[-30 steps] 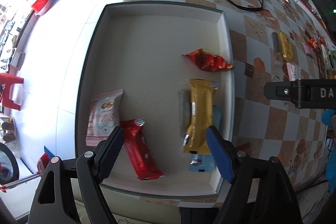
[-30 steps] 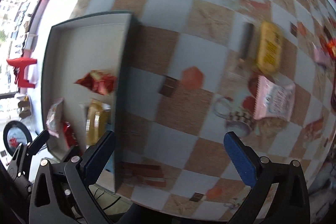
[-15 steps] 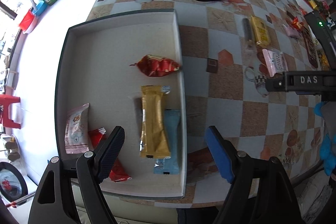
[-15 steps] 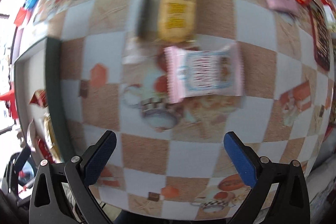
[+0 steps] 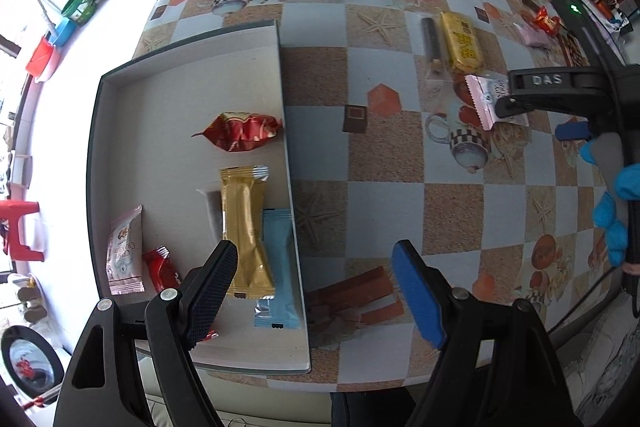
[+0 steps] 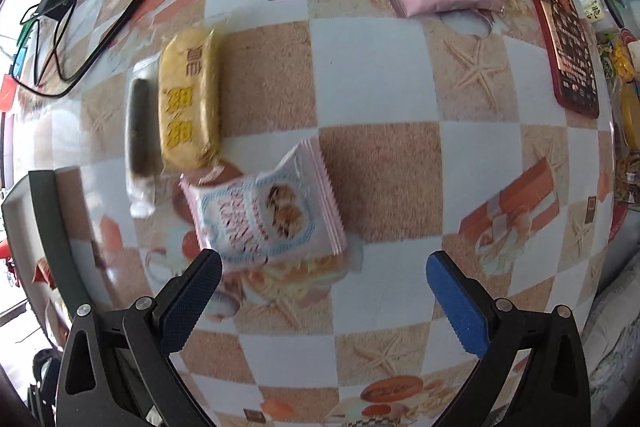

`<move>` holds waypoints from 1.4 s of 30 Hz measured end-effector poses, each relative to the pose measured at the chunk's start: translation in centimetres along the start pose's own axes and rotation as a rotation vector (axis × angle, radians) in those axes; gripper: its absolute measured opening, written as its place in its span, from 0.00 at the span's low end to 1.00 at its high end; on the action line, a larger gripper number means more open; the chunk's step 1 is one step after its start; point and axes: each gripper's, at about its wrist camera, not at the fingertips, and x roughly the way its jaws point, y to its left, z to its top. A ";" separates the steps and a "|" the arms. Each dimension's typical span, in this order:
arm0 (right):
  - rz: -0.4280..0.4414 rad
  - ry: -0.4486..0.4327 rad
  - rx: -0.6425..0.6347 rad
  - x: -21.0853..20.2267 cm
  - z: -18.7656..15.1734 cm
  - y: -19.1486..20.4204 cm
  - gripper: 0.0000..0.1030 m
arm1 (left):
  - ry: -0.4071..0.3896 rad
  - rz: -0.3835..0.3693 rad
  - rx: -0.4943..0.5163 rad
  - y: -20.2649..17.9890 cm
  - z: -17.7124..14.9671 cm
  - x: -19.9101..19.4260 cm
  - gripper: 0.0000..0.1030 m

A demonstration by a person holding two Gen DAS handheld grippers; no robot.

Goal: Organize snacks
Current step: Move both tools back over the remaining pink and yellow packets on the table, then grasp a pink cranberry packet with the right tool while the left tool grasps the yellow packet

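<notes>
Right wrist view: my right tongs [image 6: 322, 291] gape empty; pink cookie packet [image 6: 266, 217] lies just ahead-left, long axis crosswise. Left tongs [image 5: 316, 297] gape idle.

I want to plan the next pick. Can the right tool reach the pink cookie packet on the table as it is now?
Probably yes. The right tool is open and the pink cookie packet lies just ahead of its fingers. Nothing covers it; the yellow snack only touches its far corner.
</notes>
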 end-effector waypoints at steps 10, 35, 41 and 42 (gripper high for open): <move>0.003 -0.006 -0.069 1.5 0.1 -1.2 1.00 | 0.012 0.009 0.029 -1.6 0.9 0.1 0.80; 0.165 0.001 0.057 1.4 3.8 -2.4 1.00 | 0.017 0.022 0.033 -3.1 1.9 -0.2 0.80; 0.112 -0.036 0.021 0.9 4.4 -0.4 0.64 | 0.023 0.023 0.026 -2.8 1.9 -0.2 0.80; 0.100 -0.043 0.000 0.6 4.3 -0.7 0.57 | 0.025 0.020 0.027 -2.9 2.0 -0.1 0.80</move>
